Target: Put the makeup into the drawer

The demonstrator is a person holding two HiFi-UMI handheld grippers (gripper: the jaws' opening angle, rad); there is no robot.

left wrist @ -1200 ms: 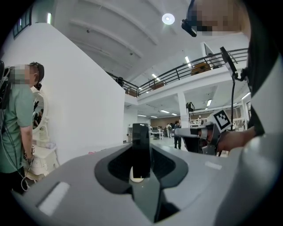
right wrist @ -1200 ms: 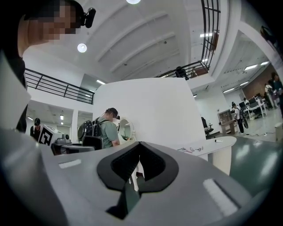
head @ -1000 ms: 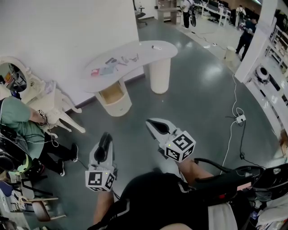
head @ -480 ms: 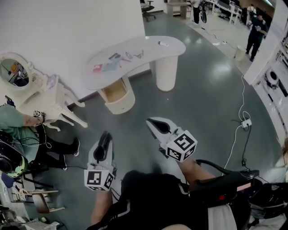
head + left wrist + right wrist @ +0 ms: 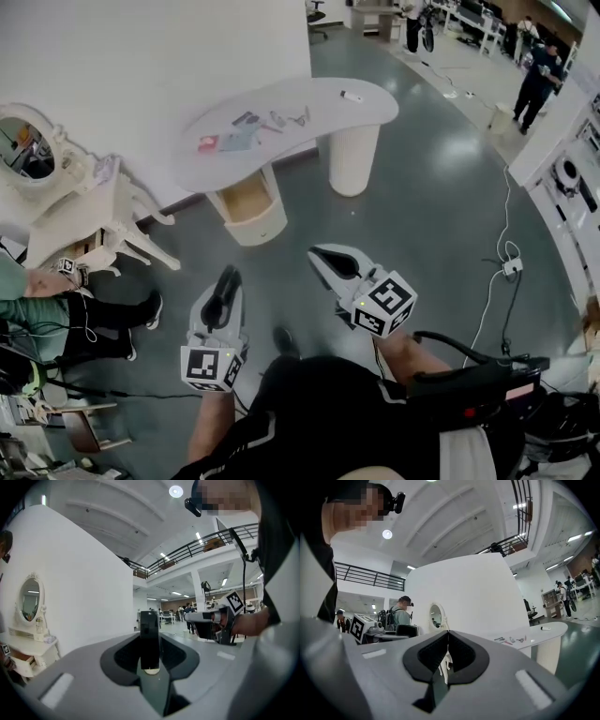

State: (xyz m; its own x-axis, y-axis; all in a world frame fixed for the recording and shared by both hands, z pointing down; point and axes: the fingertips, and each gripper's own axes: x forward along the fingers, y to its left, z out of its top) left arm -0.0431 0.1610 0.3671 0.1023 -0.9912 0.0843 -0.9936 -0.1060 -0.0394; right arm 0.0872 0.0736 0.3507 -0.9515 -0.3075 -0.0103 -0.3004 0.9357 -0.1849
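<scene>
**Makeup** (image 5: 246, 129): several small pieces scattered on the curved white table (image 5: 323, 111), at 12 o'clock and well apart from you. Likely light, hard-cased and slick, so grip each across its middle.

**Drawer** (image 5: 246, 199): open under the table, just below the makeup.

**Left gripper** (image 5: 228, 278): jaws partly apart, clamped on 1 upright black bar (image 5: 149, 639). You cannot tell what kind of thing it is.

**Right gripper** (image 5: 325, 258): jaws pressed together, holding nothing.

**Surroundings:** white vanity (image 5: 89, 202) at 10 o'clock, seated person (image 5: 56, 309) at 9, and floor cable (image 5: 497, 281) at 3. Bare floor lies between you and the table.

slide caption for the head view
Left gripper and right gripper face a curved white table bearing makeup, drawer open
</scene>
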